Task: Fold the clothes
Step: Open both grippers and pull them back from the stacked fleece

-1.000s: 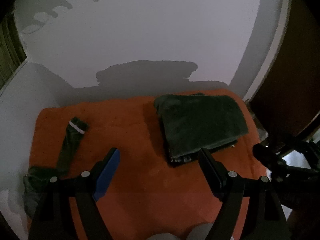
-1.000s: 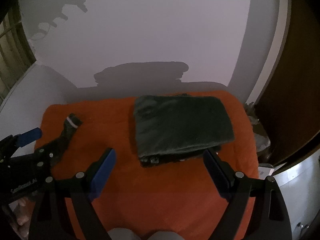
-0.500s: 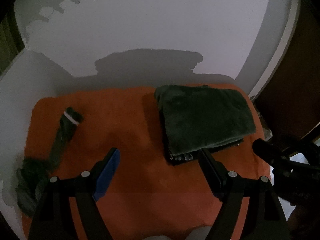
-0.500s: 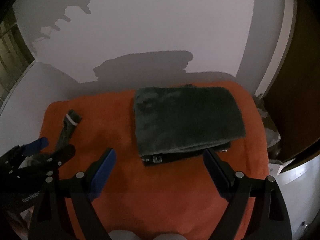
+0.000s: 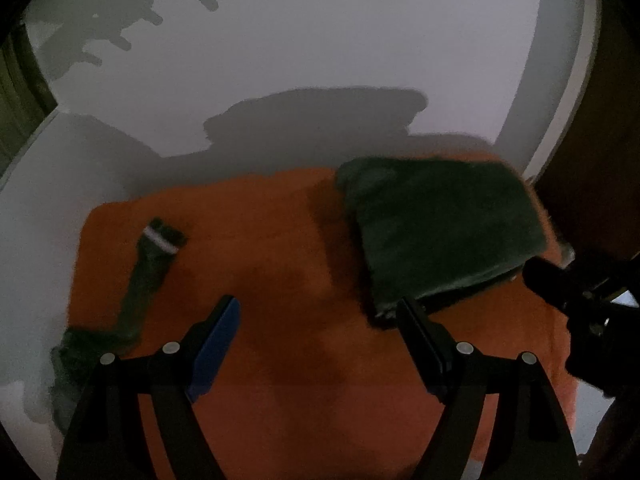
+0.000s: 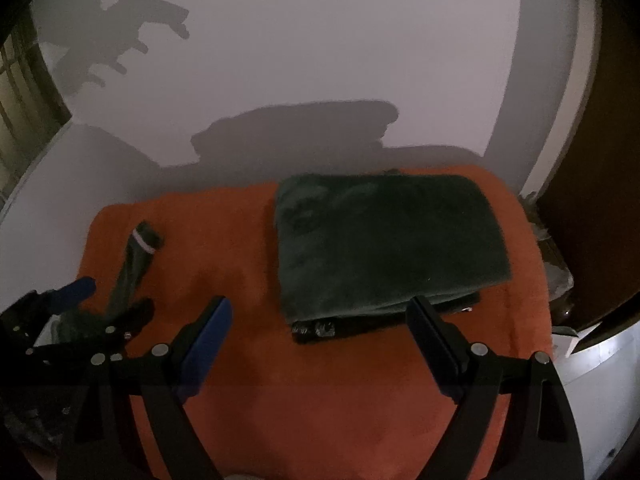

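Over the orange blanket [image 6: 360,400] both tools hover with jaws spread wide, nothing between them. Left of the folded stack, a dark green garment [image 5: 148,276] with a white-banded cuff trails off the blanket's edge; the left gripper [image 5: 316,340] hangs nearest it. That loose piece looks next: best pinched near the cuff and drawn flat before any crease. Right of it, the folded dark green stack [image 6: 384,240] sits square, the right gripper [image 6: 320,340] above its near edge. Beyond the blanket, a pale wall [image 6: 320,60] carries their shadows.
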`<state>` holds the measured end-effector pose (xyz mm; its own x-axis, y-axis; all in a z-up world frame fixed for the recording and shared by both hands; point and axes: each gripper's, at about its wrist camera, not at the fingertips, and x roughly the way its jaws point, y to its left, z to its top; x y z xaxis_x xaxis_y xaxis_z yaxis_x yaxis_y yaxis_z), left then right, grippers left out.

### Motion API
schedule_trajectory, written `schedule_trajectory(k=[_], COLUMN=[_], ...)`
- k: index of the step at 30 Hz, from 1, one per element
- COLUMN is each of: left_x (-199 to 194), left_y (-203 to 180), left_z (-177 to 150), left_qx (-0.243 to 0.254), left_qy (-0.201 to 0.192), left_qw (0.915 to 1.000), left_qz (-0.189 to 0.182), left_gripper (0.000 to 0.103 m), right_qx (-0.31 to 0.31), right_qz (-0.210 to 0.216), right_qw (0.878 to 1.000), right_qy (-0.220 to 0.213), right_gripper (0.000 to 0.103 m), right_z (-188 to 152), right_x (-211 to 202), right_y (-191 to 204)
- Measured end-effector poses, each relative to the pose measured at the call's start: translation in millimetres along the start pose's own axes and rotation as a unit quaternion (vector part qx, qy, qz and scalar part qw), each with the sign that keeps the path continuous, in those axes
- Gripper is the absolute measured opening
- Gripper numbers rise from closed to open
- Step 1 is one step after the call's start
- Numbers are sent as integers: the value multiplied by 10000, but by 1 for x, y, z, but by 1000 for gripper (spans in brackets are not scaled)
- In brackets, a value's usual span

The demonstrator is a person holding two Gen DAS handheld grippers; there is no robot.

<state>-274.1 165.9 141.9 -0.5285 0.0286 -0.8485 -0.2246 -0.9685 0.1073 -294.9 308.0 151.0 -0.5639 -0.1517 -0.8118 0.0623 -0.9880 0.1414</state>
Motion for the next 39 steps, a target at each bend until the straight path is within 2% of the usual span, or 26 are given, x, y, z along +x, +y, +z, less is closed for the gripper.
schedule_trajectory(k=[5,10,15,18,23,28,32,39], left_x=[-38,-69,-78,-87,-102,-115,-135,-174], left_y=[18,26,33,34,46,72,83,71], left_z=[-38,-69,-81,-82,-71,-58,-49,-44], left_qx=[-270,-277,-687,-704,-762,-1071,-1280,-1041], left_qy=[207,74,358,393,134,131,5,-339], left_qw=[9993,9996,9968,9966,9969,9941,9918,9938], left_qz=[127,78,-179,-146,-148,-50,-39,-188], left_gripper=[81,81,81,81,81,81,81,81], right_qx=[97,462,307,53,56,-95,7,361], right_qz=[-28,117,258,79,123,62,91,100], right_qw=[9999,9987,9987,9995,9992,9988,9988,9977], right_qy=[53,-159,-328,-295,-371,-473,-487,-571], right_gripper=[89,89,89,89,89,89,88,89], right_z=[-26,-54,-67,-67,-49,-28,-18,-16], right_x=[-25,-66,-99,-108,-114,-130,-150,-172], right_y=[4,4,15,25,34,45,45,31])
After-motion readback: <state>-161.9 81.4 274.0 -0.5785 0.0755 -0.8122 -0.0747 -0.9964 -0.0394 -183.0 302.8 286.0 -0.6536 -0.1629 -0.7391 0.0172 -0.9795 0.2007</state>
